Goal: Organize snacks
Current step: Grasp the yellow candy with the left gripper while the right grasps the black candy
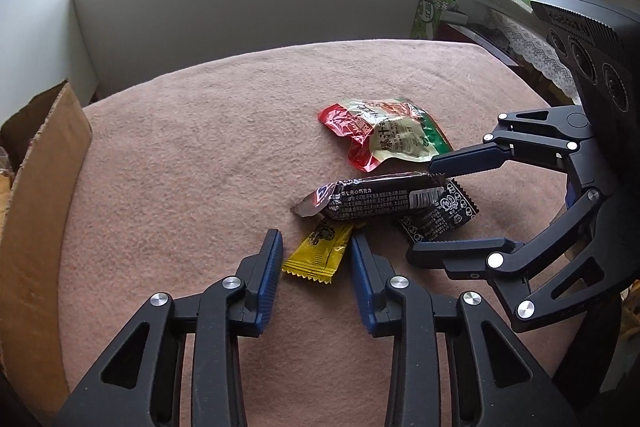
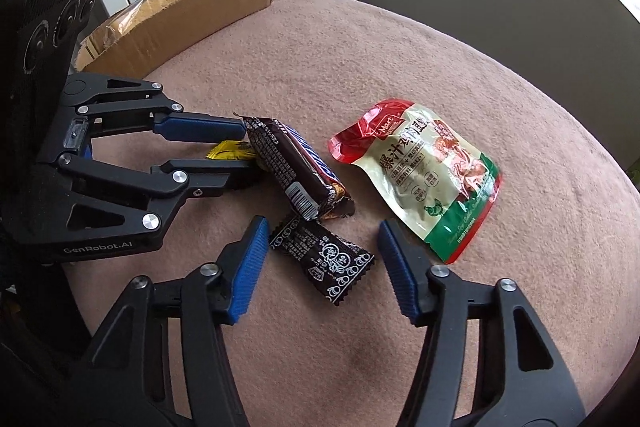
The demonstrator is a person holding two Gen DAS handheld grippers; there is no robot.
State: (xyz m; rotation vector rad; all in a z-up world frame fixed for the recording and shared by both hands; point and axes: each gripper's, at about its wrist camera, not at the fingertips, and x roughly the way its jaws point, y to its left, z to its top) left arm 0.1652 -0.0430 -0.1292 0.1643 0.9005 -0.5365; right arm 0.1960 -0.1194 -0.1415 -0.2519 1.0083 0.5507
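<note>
In the left wrist view the left gripper [image 1: 316, 243] has its fingers spread either side of the yellow candy [image 1: 316, 253] at six o'clock on the pink surface [image 1: 180, 147], not yet pinching; to do this well it should close on the free lower half, since the chocolate bar [image 1: 372, 201] overlaps the wrapper's top end, which is hidden. In the right wrist view the right gripper [image 2: 322, 241] stands spread around the black candy [image 2: 324, 261] at six o'clock, pads apart from it, with the red-green pouch [image 2: 424, 175] at three o'clock and the cardboard box [image 2: 180, 23] at eleven, its contents hard to make out.
</note>
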